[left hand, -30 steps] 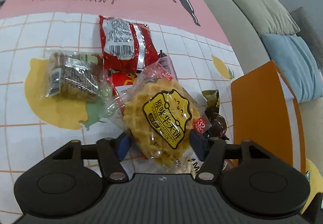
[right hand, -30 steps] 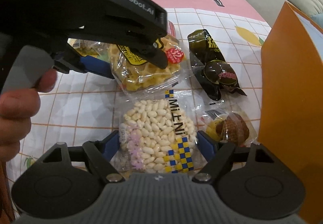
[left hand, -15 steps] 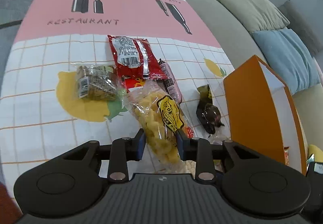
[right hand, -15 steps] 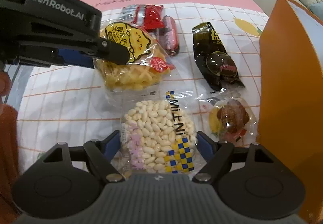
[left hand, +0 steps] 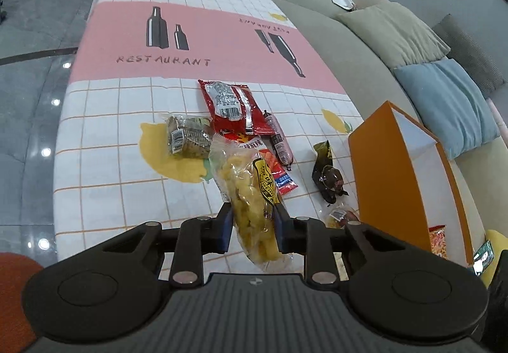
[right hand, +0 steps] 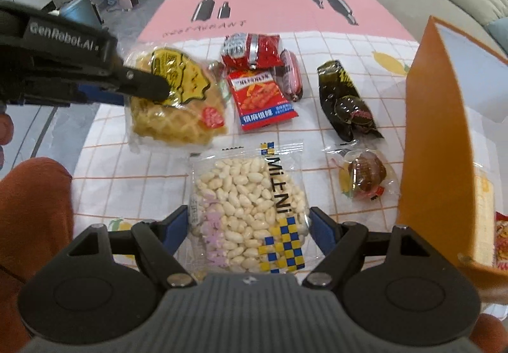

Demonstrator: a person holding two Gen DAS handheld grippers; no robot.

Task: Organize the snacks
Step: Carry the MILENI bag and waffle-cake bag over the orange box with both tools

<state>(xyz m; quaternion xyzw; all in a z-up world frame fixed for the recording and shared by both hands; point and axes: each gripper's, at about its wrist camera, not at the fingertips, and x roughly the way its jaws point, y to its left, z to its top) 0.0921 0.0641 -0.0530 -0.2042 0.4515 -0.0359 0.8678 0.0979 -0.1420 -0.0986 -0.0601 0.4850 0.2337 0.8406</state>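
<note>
Waffle pack (left hand: 254, 203) now lifted off tabletop (left hand: 111, 168), left gripper (left hand: 252, 222) jaws just closed, clenched on it for transfer toward box (left hand: 381, 175).

Right view: right gripper (right hand: 246, 226) jaws straddle puffed-rice pack (right hand: 247, 207); contact unclear.

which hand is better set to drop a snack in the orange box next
Left. Its tongs are shut on the waffle pack, lifted off the cloth. The right tongs only straddle the puffed rice pack, which seems to lie on the table, though the orange box is on the right.
</note>
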